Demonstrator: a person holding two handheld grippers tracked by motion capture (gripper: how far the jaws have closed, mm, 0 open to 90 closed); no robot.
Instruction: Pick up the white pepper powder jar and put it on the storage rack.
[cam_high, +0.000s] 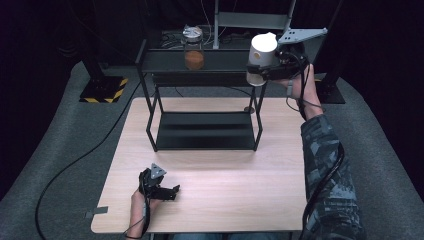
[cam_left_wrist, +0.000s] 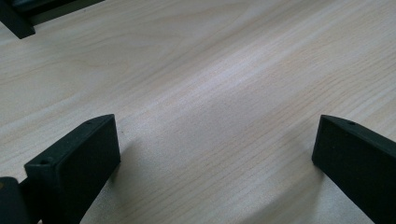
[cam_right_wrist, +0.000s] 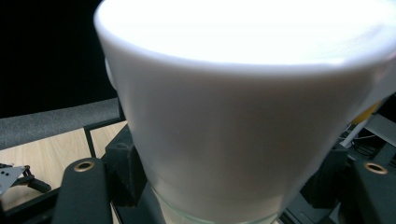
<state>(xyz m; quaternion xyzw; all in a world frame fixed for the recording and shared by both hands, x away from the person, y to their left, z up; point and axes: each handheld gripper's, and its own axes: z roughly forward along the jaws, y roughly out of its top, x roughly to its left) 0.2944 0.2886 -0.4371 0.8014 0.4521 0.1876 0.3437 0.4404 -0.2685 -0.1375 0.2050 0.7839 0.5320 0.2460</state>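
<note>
right gripper (cam_high: 260, 71) is pinching white jar (cam_high: 262, 54) at shelf (cam_high: 165, 61) height, prob. for shelving; left gripper (cam_high: 172, 192) is idling on table (cam_high: 225, 170) w/ jaws spread.

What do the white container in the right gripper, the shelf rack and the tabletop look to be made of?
White container: likely glossy plastic cap over a clear glass base, judging by the smooth sheen and see-through bottom rim. Shelf rack: matte black metal, going by its thin straight bars. Tabletop: pale wood or wood-look laminate with visible grain; which, I cannot tell.
</note>
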